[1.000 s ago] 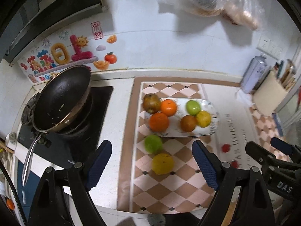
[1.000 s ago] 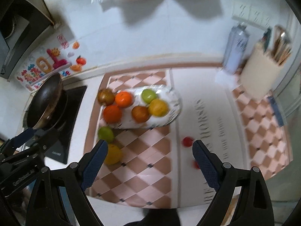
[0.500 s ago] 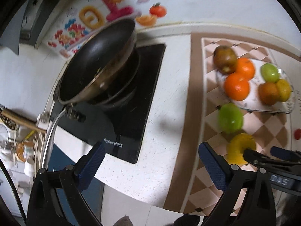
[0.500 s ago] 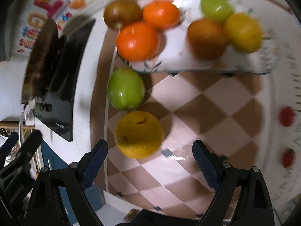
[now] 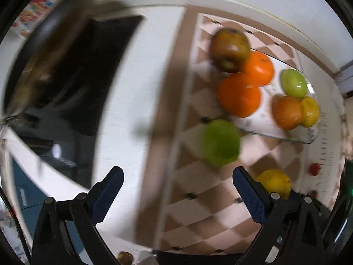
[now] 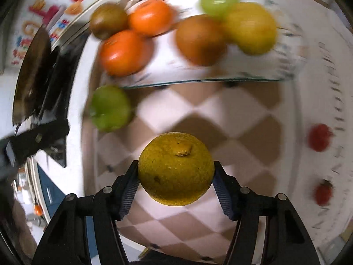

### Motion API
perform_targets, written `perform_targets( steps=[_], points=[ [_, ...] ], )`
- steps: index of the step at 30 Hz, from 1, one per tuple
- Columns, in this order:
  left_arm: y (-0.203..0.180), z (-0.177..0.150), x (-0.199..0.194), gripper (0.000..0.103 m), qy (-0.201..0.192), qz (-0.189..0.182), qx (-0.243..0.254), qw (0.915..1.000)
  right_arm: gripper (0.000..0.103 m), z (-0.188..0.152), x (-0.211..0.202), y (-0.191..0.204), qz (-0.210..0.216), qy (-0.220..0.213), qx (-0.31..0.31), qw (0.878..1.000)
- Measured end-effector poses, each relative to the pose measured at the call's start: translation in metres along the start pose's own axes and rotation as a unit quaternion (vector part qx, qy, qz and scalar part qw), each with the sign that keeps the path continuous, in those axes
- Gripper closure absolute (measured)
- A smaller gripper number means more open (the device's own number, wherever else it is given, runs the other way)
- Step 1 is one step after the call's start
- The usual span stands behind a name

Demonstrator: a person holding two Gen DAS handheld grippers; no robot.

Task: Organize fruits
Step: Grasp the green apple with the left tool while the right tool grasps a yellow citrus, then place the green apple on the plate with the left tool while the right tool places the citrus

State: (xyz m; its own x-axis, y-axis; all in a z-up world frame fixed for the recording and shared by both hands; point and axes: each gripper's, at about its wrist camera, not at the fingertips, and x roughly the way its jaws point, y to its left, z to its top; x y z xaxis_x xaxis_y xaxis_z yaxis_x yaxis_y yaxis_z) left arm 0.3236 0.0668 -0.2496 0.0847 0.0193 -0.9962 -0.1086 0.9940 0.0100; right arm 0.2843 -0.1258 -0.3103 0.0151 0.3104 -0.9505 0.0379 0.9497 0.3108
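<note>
- The right gripper [image 6: 176, 177] is closing its jaws around a yellow citrus [image 6: 176, 169], both pads touching its sides, over the checked mat [image 6: 231, 119] near its front edge.
- The left gripper [image 5: 178, 195] is hanging with jaws wide apart and empty, at the mat's left edge.
- A green apple [image 5: 220, 142] is lying on the mat beside the glass plate [image 5: 286, 135].
- The plate is holding six fruits toward the mat's back edge.

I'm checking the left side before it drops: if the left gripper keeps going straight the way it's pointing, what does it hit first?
Probably the mat's brown border on the counter; nothing lies between the open left gripper. The green fruit sits off to one side.
</note>
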Motion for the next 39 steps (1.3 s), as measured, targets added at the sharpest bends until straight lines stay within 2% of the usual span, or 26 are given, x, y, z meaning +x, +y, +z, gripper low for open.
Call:
perform_targets(
  steps=[6,7,8,9,10,11,12,16,25,29,34,39],
  points=[
    [-0.032,0.025,0.04,0.002,0.037,-0.021,0.031,0.9986,0.036,-0.004,-0.009,-0.032,-0.015,-0.007,0.029,0.999],
    [-0.037,0.028,0.046,0.005,0.039,-0.027,0.04,0.9981,0.036,-0.006,-0.01,-0.034,-0.019,-0.008,0.03,0.999],
    [-0.04,0.029,0.049,0.01,0.037,-0.025,0.047,0.9979,0.036,-0.008,-0.01,-0.036,-0.024,-0.008,0.032,0.999],
    [-0.044,0.03,0.052,0.021,0.035,-0.018,0.056,0.9976,0.036,-0.007,-0.014,-0.039,-0.024,-0.008,0.034,0.999],
    [-0.048,0.03,0.055,0.038,0.034,-0.015,0.068,0.997,0.036,-0.007,-0.015,-0.042,-0.024,-0.006,0.037,0.999],
    [-0.05,0.03,0.057,0.046,0.036,-0.019,0.073,0.9965,0.036,-0.007,-0.015,-0.044,-0.024,-0.005,0.039,0.999],
    [-0.052,0.029,0.059,0.048,0.036,-0.019,0.076,0.9963,0.036,-0.007,-0.016,-0.046,-0.025,-0.005,0.04,0.999],
    [-0.055,0.02,0.054,0.049,0.023,-0.014,0.081,0.9964,0.036,-0.003,-0.017,-0.046,-0.026,-0.003,0.038,0.999],
    [-0.075,-0.055,0.044,0.049,0.043,-0.06,0.091,0.9931,0.036,-0.003,-0.006,-0.049,-0.013,0.016,0.042,0.999],
    [-0.084,-0.07,0.047,0.049,0.036,-0.054,0.095,0.9934,0.036,-0.001,-0.004,-0.05,-0.008,0.021,0.04,0.999],
    [-0.088,-0.075,0.046,0.049,0.035,-0.05,0.093,0.9938,0.036,-0.002,-0.008,-0.049,-0.02,0.015,0.023,0.999],
    [-0.08,-0.045,0.021,0.049,0.019,-0.072,0.087,0.9935,0.037,0.0,-0.023,-0.053,0.006,0.0,0.038,0.999]
  ],
)
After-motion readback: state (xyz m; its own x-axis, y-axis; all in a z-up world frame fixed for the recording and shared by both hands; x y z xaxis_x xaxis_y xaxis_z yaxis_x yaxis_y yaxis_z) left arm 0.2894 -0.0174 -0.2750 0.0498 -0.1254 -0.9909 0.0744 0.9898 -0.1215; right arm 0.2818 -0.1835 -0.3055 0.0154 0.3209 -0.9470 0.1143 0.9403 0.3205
